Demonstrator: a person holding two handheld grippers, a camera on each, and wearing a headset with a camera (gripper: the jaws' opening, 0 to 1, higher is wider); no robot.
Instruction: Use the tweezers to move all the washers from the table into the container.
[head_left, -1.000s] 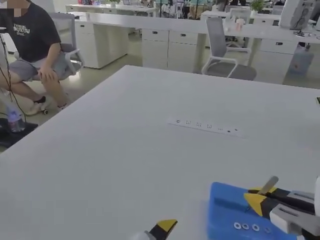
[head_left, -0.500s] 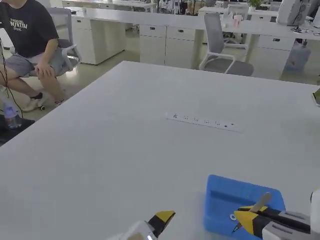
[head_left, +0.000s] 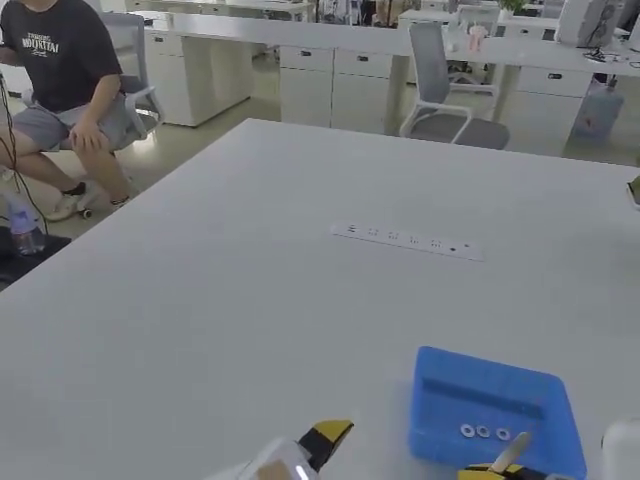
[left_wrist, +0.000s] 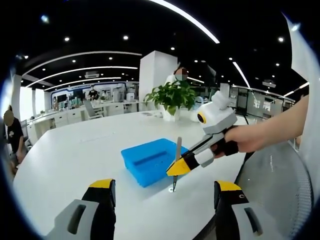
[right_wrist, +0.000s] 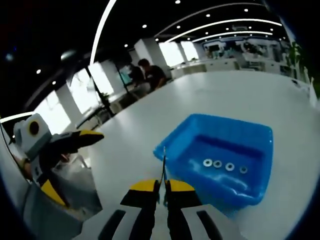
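Head view: blue container (head_left: 480, 385) on white bench (head_left: 250, 300), washers (head_left: 483, 432) in a row inside, none spotted loose on the bench. Left gripper view: left claw (left_wrist: 165, 186) apart, empty; tweezers (left_wrist: 176, 160) tip-down just beside container. Right gripper view: right claw (right_wrist: 160, 186) clamped on tweezers. Risk: thin shank pivoting in that pinch, or tip snagging the rim and shoving container

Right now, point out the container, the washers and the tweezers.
container (head_left: 490, 366), head view, on its far rim.
washers (head_left: 484, 432), head view, on the middle washer of the row.
tweezers (left_wrist: 178, 146), left gripper view, on the upper end of the shaft.
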